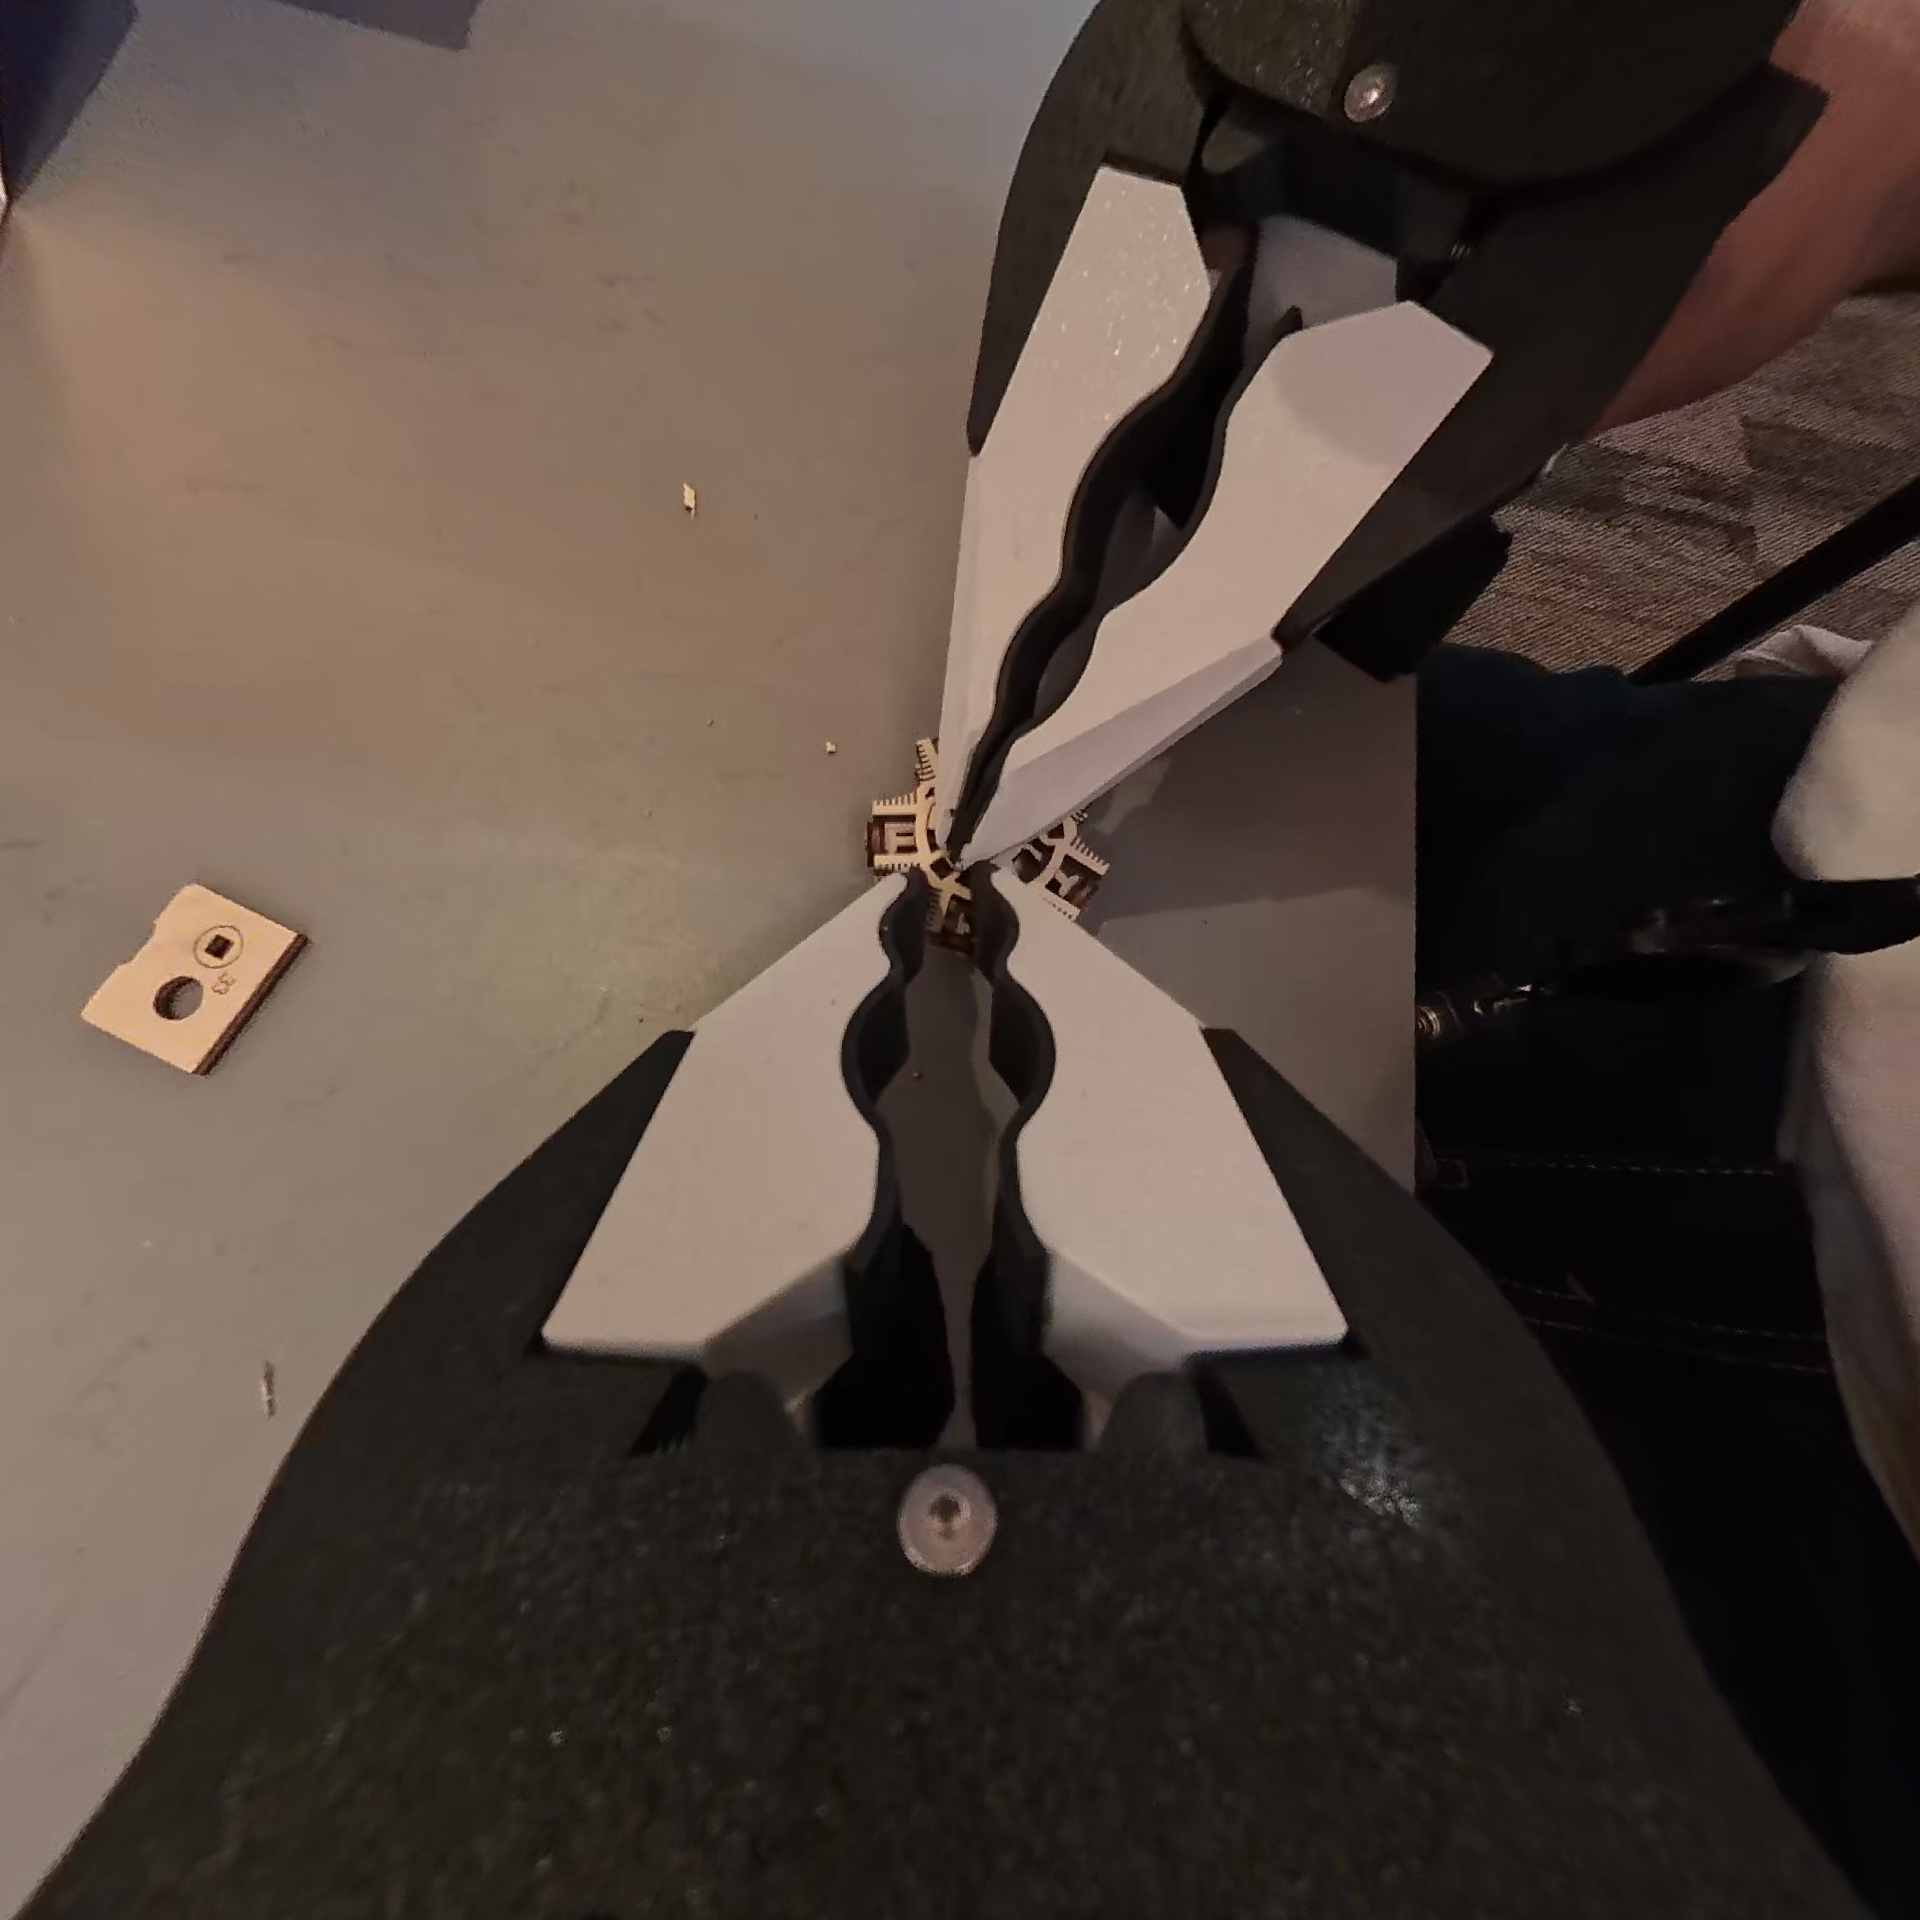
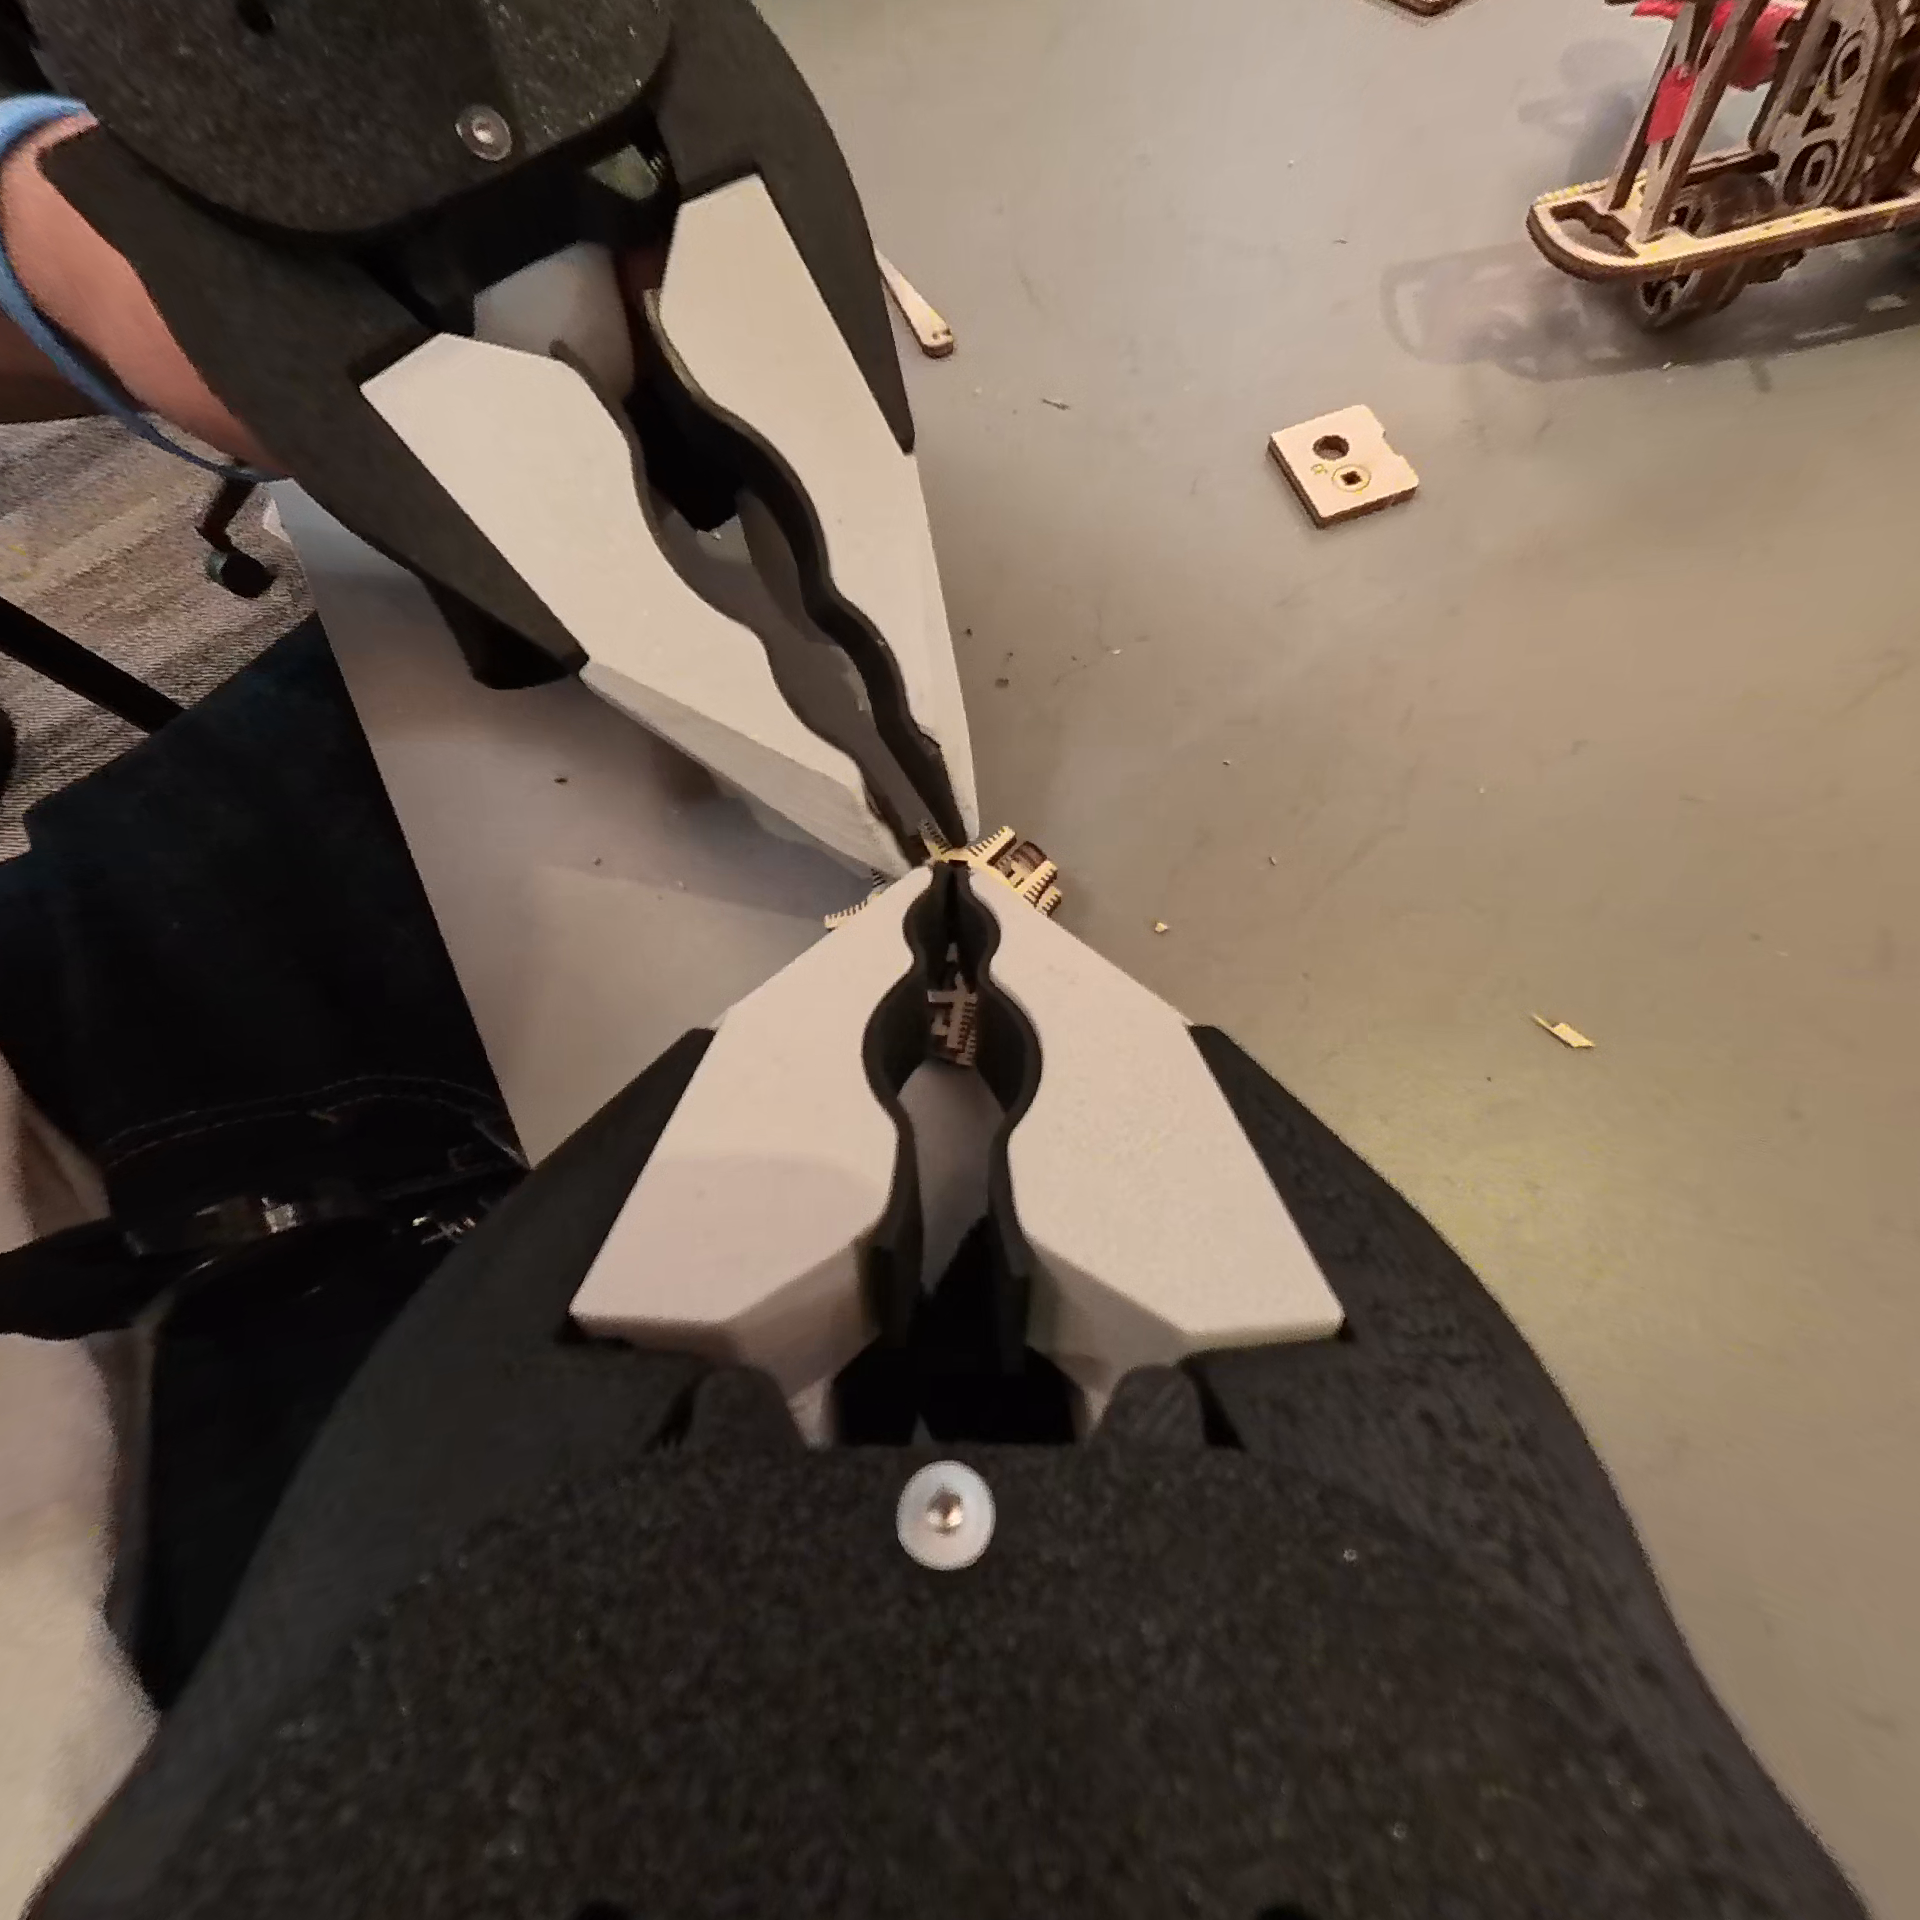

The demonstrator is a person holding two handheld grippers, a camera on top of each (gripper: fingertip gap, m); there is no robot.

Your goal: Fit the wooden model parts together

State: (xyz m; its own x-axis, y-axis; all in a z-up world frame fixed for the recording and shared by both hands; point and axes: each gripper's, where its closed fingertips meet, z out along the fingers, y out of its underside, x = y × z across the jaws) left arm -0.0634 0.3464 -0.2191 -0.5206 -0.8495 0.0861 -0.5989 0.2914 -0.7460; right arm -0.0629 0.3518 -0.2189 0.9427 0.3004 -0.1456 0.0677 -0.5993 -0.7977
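While both tongs pinch, seemingly, toothed wooden gears; tips touching.

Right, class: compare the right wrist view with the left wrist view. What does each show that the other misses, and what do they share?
Only the right wrist view shows the part-built wooden model with red pieces at top right and a thin wooden strip behind the other gripper. Only the left wrist view shows a dark blue patch in the top left corner. Both show the left gripper and right gripper shut tip to tip on small toothed wooden gear pieces, and a flat square wooden plate with holes on the grey table.
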